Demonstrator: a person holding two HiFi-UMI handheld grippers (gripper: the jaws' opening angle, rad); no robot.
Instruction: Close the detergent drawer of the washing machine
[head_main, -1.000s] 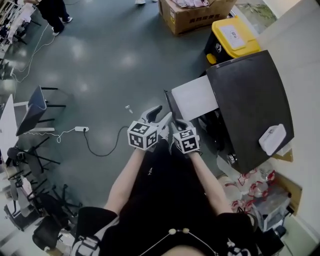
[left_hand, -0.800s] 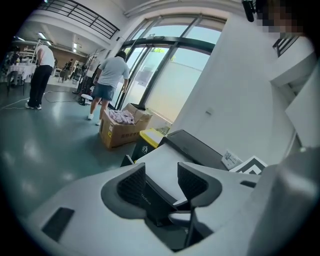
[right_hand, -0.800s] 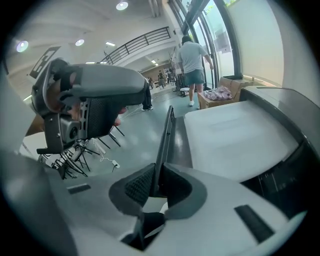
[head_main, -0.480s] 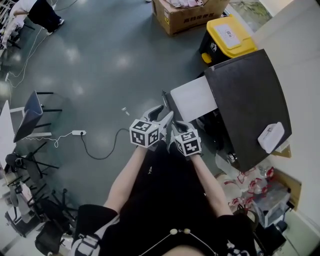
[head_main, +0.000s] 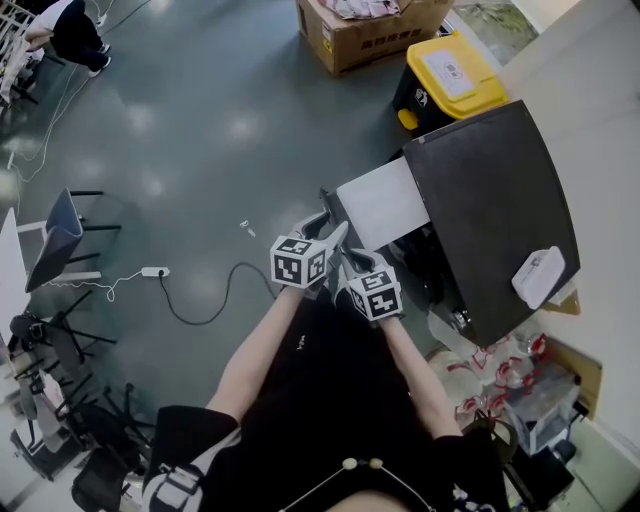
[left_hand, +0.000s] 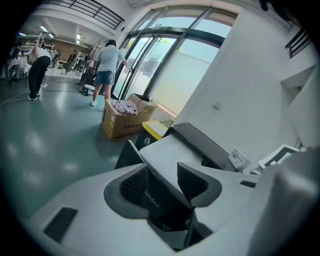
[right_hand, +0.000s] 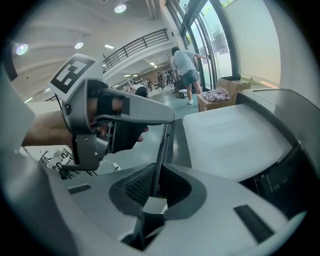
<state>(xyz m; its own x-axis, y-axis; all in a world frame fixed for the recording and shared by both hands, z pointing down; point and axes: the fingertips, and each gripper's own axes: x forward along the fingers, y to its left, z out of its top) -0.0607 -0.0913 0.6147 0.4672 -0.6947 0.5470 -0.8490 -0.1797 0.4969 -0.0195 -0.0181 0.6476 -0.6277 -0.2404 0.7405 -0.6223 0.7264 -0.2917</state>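
Grey floor (head_main: 200, 120) spreads under a washing machine (head_main: 500, 200) whose dark top stands at the right of the head view. Since a second ago the left gripper (head_main: 325, 230) has drawn in closer to the right gripper (head_main: 353, 261), while the drawer (head_main: 378, 203) is still pulled out as before, its white top jutting from the machine's upper front.

A cardboard box (head_main: 370, 30) and a bin (head_main: 455, 70) with a yellow lid stand beyond the machine. A power strip (head_main: 153, 271) lies on the floor with its cable, near a chair (head_main: 62, 225).

Both grippers are at the drawer's dark front panel. The left fingers stand well apart with the panel slanting between them; a gap shows at the far finger. The right fingers are nearly together, clamped on the panel's thin edge.
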